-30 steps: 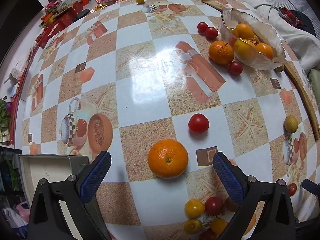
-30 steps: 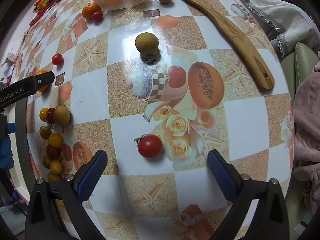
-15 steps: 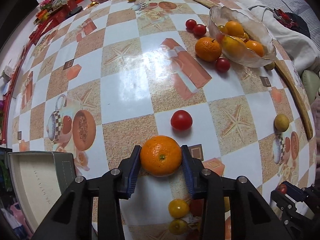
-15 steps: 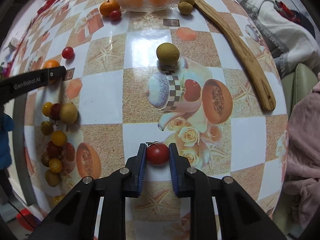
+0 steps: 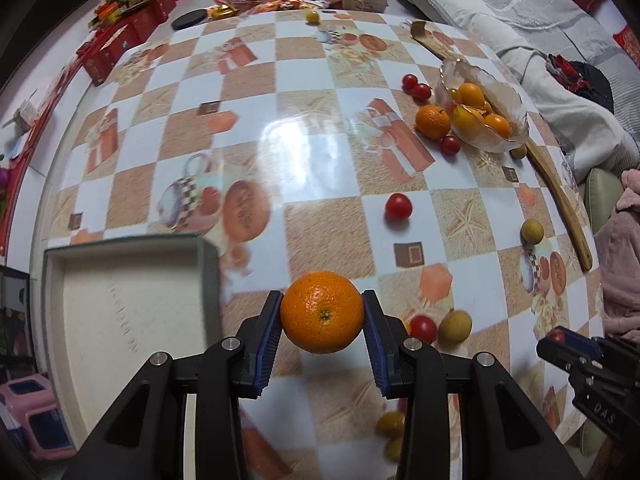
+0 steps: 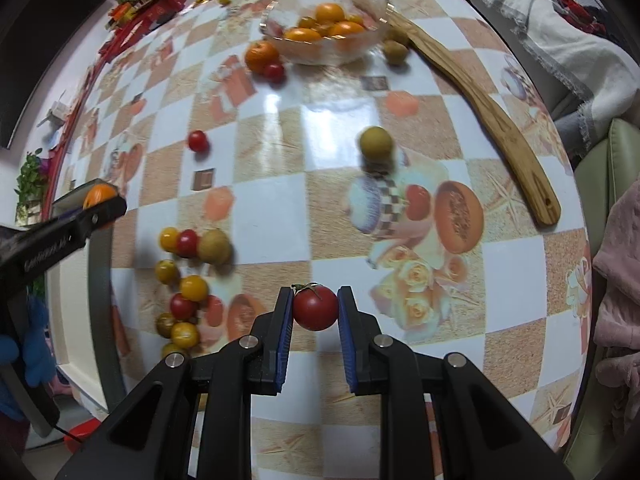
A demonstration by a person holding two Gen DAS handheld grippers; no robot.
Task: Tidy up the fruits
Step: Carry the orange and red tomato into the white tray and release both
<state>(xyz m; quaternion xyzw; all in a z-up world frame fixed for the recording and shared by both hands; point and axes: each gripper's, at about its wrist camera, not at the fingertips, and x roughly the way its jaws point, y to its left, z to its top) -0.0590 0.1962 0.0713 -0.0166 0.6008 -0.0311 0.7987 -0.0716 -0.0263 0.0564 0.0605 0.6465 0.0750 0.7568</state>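
Observation:
My left gripper (image 5: 322,314) is shut on an orange (image 5: 322,312) and holds it above the table, just right of an open white box (image 5: 120,312). My right gripper (image 6: 315,308) is shut on a red tomato (image 6: 315,307) and holds it a little above the tablecloth. The left gripper with its orange (image 6: 98,196) also shows at the left of the right wrist view. A glass bowl (image 5: 516,120) holding oranges sits at the far right; it shows at the top of the right wrist view (image 6: 376,8).
A cluster of small yellow and red fruits (image 6: 184,276) lies near the table's left edge. Loose tomatoes (image 5: 398,206), another orange (image 5: 432,121) and yellow-green fruits (image 6: 376,142) dot the table. A wooden stick (image 6: 500,120) lies at the right. Red boxes and packets (image 5: 132,28) crowd the far side.
Both grippers have lifted their fruit off the table. The left one has drawn back with the orange toward the white box. The right one has risen with the tomato.

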